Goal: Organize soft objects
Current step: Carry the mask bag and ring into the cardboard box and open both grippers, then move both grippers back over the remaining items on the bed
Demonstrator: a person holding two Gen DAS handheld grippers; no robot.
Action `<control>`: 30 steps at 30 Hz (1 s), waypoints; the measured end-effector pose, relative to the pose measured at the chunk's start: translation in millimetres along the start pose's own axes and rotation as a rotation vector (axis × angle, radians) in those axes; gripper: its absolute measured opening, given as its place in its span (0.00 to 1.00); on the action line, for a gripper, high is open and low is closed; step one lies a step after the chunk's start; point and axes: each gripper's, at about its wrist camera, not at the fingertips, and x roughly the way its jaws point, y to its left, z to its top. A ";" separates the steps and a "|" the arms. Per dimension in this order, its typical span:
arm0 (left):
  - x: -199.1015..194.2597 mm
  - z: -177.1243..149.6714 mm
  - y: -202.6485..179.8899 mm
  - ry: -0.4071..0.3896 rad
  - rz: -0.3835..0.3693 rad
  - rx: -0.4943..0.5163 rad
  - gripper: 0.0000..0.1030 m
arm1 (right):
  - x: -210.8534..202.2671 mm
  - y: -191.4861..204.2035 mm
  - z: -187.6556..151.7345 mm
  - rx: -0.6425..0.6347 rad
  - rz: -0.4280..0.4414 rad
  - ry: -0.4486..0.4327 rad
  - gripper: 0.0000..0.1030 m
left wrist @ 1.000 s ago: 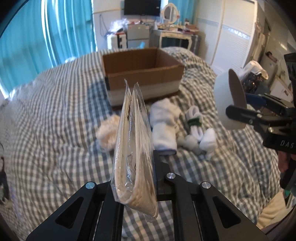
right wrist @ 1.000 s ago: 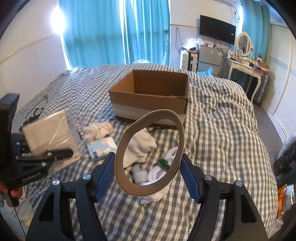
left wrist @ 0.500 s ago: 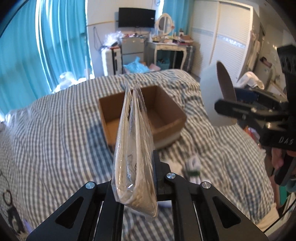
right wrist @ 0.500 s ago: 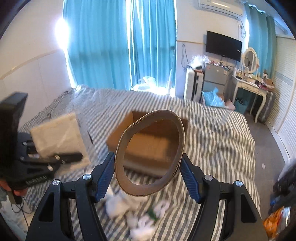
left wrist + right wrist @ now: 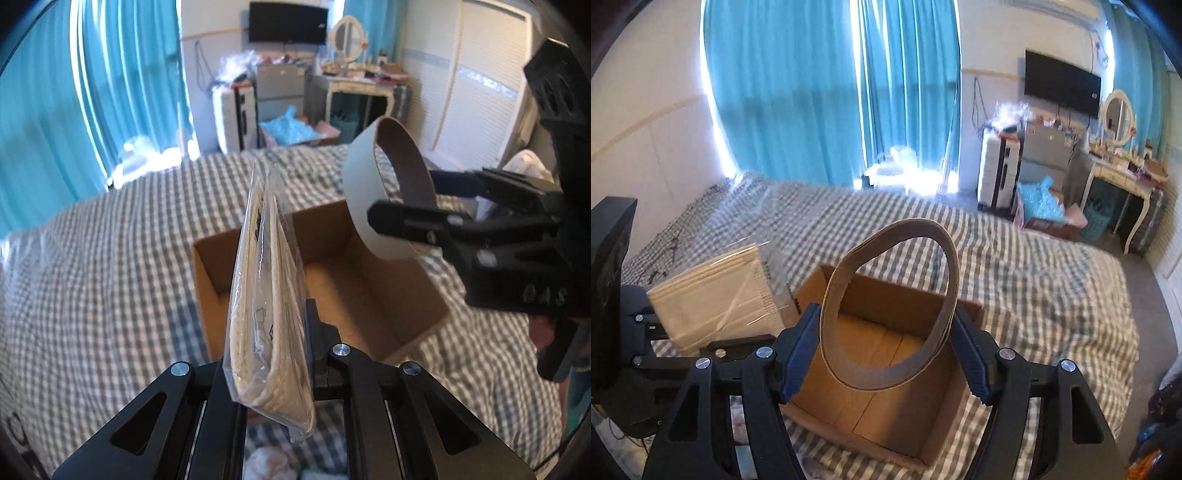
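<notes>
My left gripper is shut on a clear plastic pack of beige cloth, held upright on edge in front of the open cardboard box. In the right wrist view the same pack hangs at the left of the box. My right gripper is shut on a brown cardboard ring, squeezed to an oval between the blue pads, above the box's empty inside. From the left wrist view the ring and right gripper hover over the box's right wall.
The box sits on a grey checked bed. White soft items peek out below the left gripper. Teal curtains, a white cabinet and a dressing table stand beyond the bed.
Both grippers have moved forward and a little up with their loads, from over the socks on the bed to the box. The socks have dropped out of view.
</notes>
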 end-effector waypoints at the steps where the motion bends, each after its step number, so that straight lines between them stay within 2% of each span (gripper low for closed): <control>1: 6.0 0.5 0.9 0.002 0.004 -0.001 0.07 | 7.5 -1.6 -3.0 -0.001 0.003 0.015 0.67; 7: 37.7 -6.7 1.3 0.034 0.011 -0.002 0.08 | 42.5 -12.1 -20.2 -0.029 -0.014 0.075 0.67; 8: 40.4 -1.7 -1.5 0.036 0.015 -0.002 0.12 | 46.0 -13.5 -22.3 -0.027 -0.021 0.077 0.68; 13: 37.1 0.9 -9.5 0.014 0.059 0.042 0.14 | 51.6 -22.2 -23.9 -0.013 -0.029 0.062 0.71; 14: 35.9 2.4 -10.1 0.014 0.066 0.037 0.21 | 50.1 -20.0 -22.9 -0.017 -0.041 0.058 0.75; 15: 35.5 4.7 -9.1 0.016 0.069 0.027 0.35 | 49.3 -20.5 -21.1 -0.019 -0.058 0.053 0.78; 16: 32.9 5.4 -7.6 0.016 0.067 0.010 0.44 | 45.4 -21.5 -19.4 -0.015 -0.084 0.039 0.82; 17: 30.2 6.6 -4.9 0.011 0.070 -0.006 0.56 | 39.7 -19.5 -18.8 -0.005 -0.096 0.027 0.85; 18: 24.7 6.2 -3.4 -0.005 0.076 -0.018 0.61 | 34.9 -21.3 -17.6 0.014 -0.106 0.017 0.86; 21: 4.8 5.2 -3.1 -0.052 0.084 -0.017 0.63 | 17.8 -24.5 -11.1 0.057 -0.121 -0.003 0.87; 25: -28.1 6.2 -4.5 -0.091 0.102 -0.028 0.68 | -15.1 -20.5 -6.9 0.049 -0.159 -0.046 0.92; 27: -44.5 6.6 -3.2 -0.119 0.098 -0.041 0.74 | -37.3 -14.8 -4.3 0.045 -0.176 -0.067 0.93; 30: -78.6 6.0 -6.4 -0.170 0.104 -0.044 0.75 | -69.8 -6.8 -3.1 0.027 -0.206 -0.096 0.95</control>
